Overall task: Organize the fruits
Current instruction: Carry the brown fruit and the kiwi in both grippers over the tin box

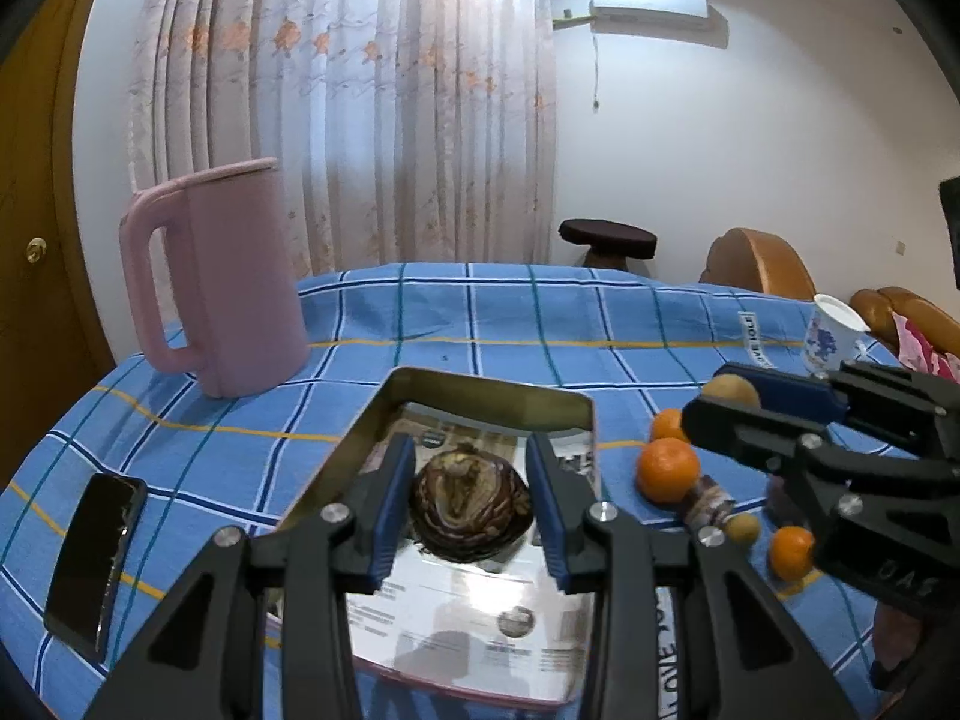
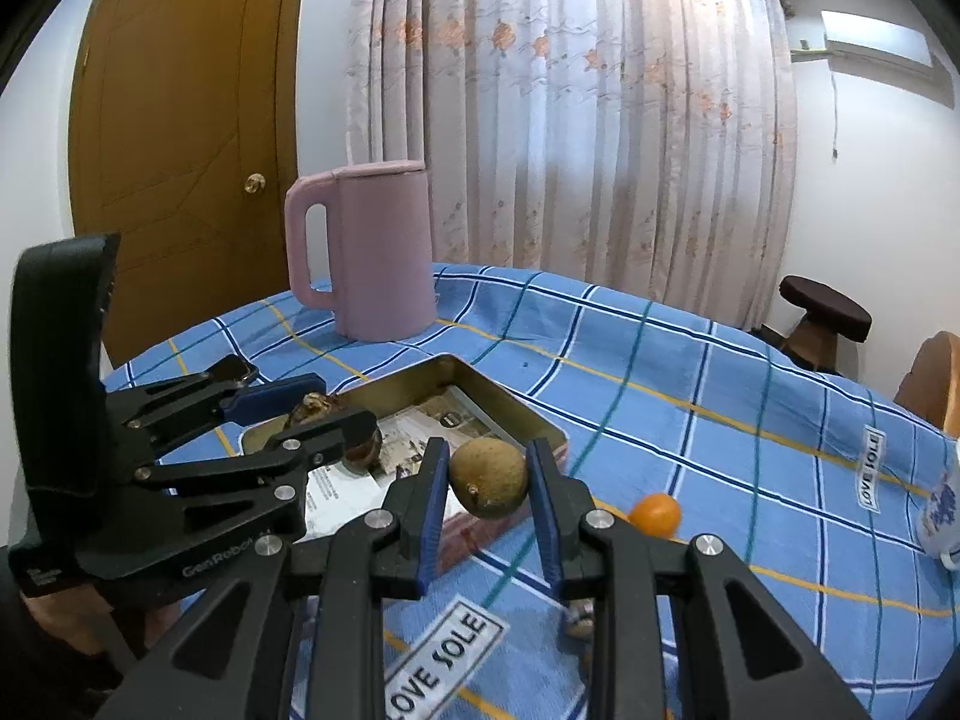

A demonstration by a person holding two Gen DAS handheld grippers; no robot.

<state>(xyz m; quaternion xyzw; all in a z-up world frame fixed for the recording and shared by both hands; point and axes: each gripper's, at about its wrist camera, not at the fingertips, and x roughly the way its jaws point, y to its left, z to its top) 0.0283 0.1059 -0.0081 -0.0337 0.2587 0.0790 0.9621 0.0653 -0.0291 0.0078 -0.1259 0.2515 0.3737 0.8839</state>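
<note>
Tablecloth (image 1: 510, 324) blue-checked, curtain (image 1: 360, 108) behind pitcher (image 1: 222, 276)

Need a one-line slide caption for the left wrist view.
Left gripper holds a dark brown fruit over the metal tray.

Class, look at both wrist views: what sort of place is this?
Probably a home living or dining room: a checked tablecloth on the table, floor-length curtains, a wall air conditioner and a wooden door.

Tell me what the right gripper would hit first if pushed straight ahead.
Holding the kiwi, the right gripper probably meets the gold tray rim first; depth is unclear.
</note>
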